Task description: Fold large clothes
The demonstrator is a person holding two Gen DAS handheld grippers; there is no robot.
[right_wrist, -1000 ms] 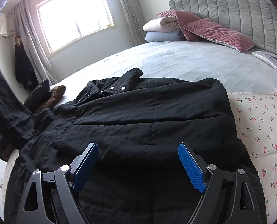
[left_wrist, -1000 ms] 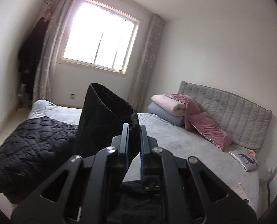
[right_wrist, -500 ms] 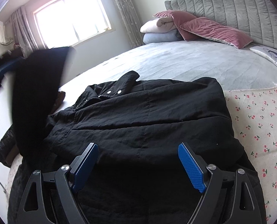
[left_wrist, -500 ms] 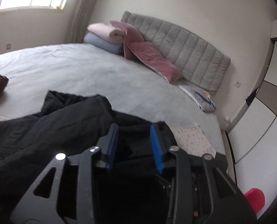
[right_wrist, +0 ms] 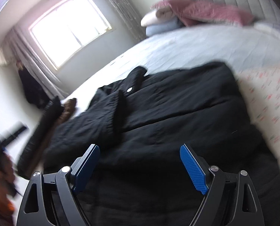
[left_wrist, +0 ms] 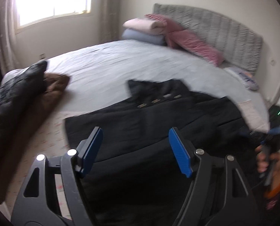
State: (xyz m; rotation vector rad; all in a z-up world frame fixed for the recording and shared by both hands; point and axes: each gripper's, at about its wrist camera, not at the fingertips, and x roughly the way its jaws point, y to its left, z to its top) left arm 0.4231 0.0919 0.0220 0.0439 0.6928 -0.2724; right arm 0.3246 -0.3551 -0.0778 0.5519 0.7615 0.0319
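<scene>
Left tongs (left_wrist: 135, 150) released the sleeve; both tongs gape over one black coat (right_wrist: 177, 113).

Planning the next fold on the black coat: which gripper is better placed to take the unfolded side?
Probably right. The right gripper hangs open over the black coat near its flat right edge; the left gripper, also open, faces the side where the sleeve already lies folded.

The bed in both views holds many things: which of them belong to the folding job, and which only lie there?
For the job:
black coat
left claw, open
right claw, open

Only lying there:
brown garment
black quilted jacket
folded blankets
pink pillow
flowered sheet
</scene>
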